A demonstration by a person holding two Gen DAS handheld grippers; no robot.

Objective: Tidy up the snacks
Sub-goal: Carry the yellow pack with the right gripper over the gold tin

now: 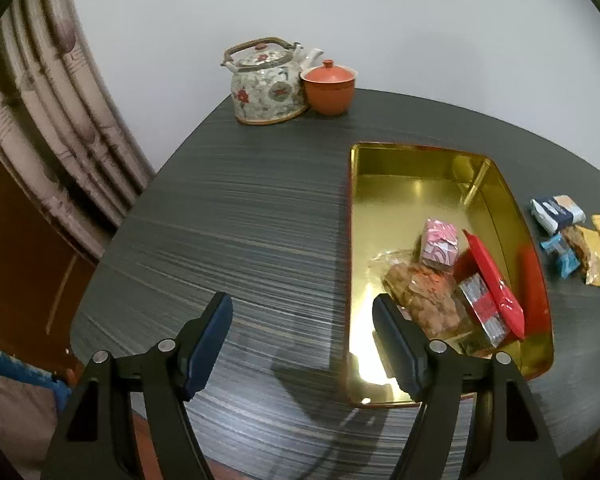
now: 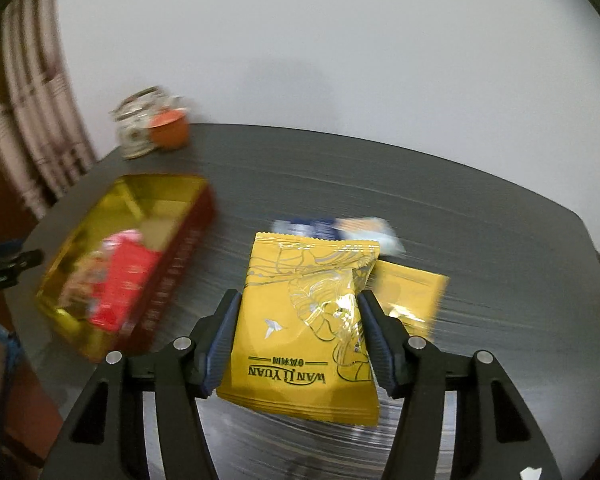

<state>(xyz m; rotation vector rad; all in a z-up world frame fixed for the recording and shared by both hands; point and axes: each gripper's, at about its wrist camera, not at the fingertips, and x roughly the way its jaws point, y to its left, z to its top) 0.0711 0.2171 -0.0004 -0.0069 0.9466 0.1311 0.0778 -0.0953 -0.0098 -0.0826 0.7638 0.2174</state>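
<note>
A gold tin box (image 1: 412, 168) with red outer walls lies on the dark table and holds several snack packets: a pink one (image 1: 440, 244), a red one (image 1: 496, 284) and a clear bag of brown snacks (image 1: 424, 300). My left gripper (image 1: 302, 312) hangs open over the table by the tin's left wall, nothing between its fingers. In the right wrist view my right gripper (image 2: 298, 304) is shut on a yellow snack packet (image 2: 304, 320), lifted above the table to the right of the tin (image 2: 128, 196). Another yellow packet (image 2: 412, 292) and a blue-white packet (image 2: 332, 228) lie beyond it.
A flowered teapot (image 1: 266, 84) and an orange lidded cup (image 1: 329, 88) stand at the table's far edge by the white wall. Loose packets (image 1: 572, 236) lie right of the tin. A patterned curtain (image 1: 52, 120) hangs at the left. The right wrist view is blurred.
</note>
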